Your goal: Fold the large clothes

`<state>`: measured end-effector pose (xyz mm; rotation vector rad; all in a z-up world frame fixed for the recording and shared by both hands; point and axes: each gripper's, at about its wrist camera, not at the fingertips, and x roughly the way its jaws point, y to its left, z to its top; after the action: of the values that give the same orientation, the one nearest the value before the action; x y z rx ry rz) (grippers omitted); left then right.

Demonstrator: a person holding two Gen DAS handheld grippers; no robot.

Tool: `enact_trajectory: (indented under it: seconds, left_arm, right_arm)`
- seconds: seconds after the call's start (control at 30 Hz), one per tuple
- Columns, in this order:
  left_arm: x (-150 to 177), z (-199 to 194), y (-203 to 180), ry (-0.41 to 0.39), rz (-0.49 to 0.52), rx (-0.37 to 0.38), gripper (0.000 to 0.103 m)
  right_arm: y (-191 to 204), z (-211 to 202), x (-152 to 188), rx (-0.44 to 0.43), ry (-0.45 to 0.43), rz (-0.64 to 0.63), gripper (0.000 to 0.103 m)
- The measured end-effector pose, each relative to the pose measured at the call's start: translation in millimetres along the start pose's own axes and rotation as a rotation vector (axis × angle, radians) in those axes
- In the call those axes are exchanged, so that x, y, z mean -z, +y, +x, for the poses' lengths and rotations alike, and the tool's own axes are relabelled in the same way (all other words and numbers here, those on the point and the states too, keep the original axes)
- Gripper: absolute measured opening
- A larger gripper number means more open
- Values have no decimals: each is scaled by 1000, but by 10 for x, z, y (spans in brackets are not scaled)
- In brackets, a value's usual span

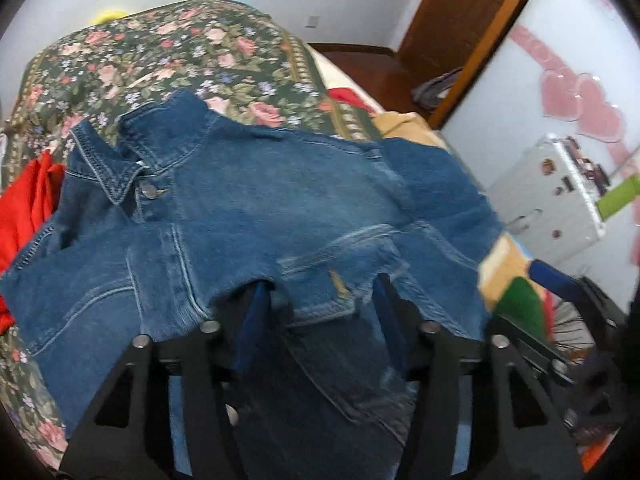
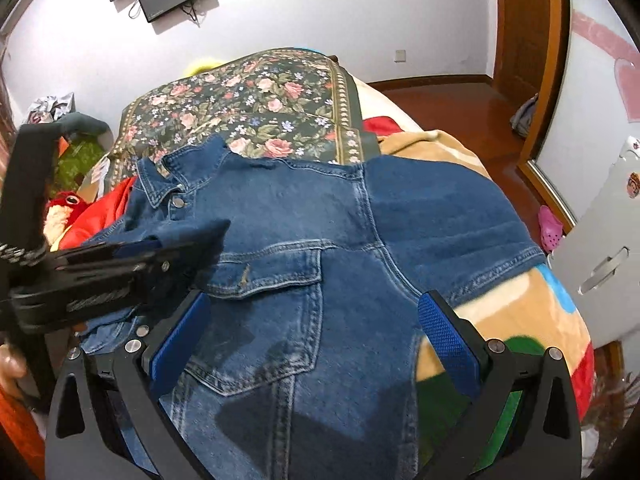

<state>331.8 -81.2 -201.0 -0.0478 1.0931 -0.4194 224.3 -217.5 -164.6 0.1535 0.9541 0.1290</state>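
Denim jacket [image 2: 304, 248] spread on bed, collar toward floral blanket [image 2: 256, 112]. Right gripper [image 2: 316, 320] spread wide, hovering above jacket's chest pocket, grasping nothing. Left gripper [image 1: 324, 300] jaws apart, fabric draped over blue pads [image 1: 250, 320]; real grasp: cannot tell. Red garment [image 1: 28, 208] beside collar.

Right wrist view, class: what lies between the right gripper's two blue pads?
Only the denim jacket, its chest pocket nearest the left-side pad. The right gripper stands open over it, touching nothing.
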Motion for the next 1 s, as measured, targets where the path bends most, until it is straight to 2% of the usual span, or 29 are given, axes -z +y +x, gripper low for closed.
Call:
enact_trajectory:
  seconds: [0.1, 0.23, 0.27, 0.33, 0.37, 0.4, 0.47, 0.6, 0.73, 0.87, 1.0]
  left_arm:
    - [-9, -209, -17, -39, 4, 5, 56]
    - [-46, -669, 108, -154, -18, -8, 70]
    - [-37, -807, 170, -195, -25, -26, 72]
    - [7, -1041, 310, -260, -40, -76, 89]
    - [19, -1112, 367, -279, -48, -95, 94]
    - [52, -1200, 458, -304, -62, -120, 97]
    - [135, -1346, 664, -337, -87, -173, 97]
    - [341, -1412, 1082, -316, -144, -290, 97]
    - [624, -1332, 1460, -268, -228, -341, 97]
    - [950, -1113, 1751, -201, -286, -377, 97]
    - [1225, -865, 1983, -125, -346, -378, 97]
  right_arm:
    - [-21, -43, -9, 10, -3, 7, 103]
    - [34, -104, -58, 15, -15, -16, 103]
    - [72, -111, -78, 13, -19, -27, 103]
    - [145, -109, -107, 5, -22, -47, 103]
    - [195, -102, -127, -3, -21, -59, 103]
    - [263, -87, -150, -10, -18, -76, 103]
    - [398, -50, -179, -26, -11, -116, 103]
    - [769, 104, -208, -51, 31, -255, 103]
    - [1122, 332, -142, -73, 91, -417, 103]
    - [1396, 683, -47, -18, 174, -577, 103]
    - [1563, 947, -2, 46, 207, -701, 102]
